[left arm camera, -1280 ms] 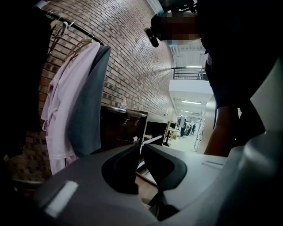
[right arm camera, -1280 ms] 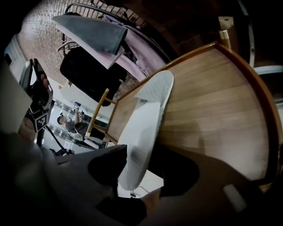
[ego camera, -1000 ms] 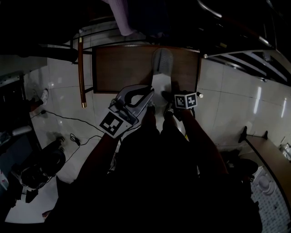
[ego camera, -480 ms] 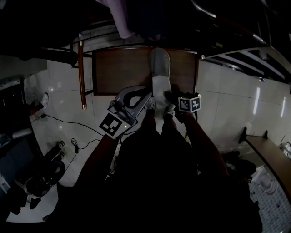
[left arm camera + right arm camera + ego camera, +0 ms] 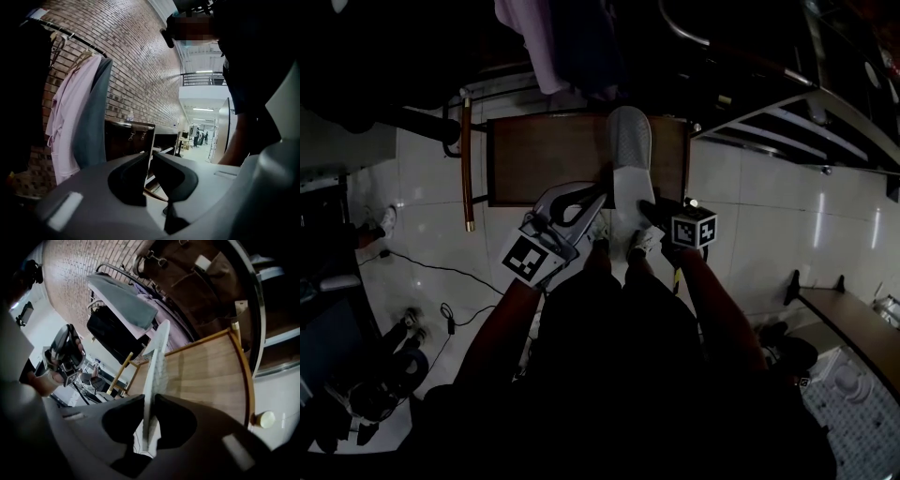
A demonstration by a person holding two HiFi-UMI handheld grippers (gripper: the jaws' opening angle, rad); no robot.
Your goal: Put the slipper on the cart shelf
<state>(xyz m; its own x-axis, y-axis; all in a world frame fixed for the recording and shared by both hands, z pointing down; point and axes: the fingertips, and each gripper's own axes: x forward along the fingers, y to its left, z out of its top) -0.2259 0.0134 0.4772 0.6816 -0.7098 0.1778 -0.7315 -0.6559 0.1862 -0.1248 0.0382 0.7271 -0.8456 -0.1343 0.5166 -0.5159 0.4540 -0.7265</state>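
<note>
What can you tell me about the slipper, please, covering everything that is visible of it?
The slipper is pale grey-white, with a thin flat sole and a finely textured, fabric-like face. One end is clamped across its thickness between the jaws of the right gripper, which have just been closing on it. Its rounded free end reaches out over the brown wooden cart shelf, apparently without resting on it. Nothing else clearly touches it.

White slipper edge-on above wooden cart shelf

slipper end behind right gripper
</note>
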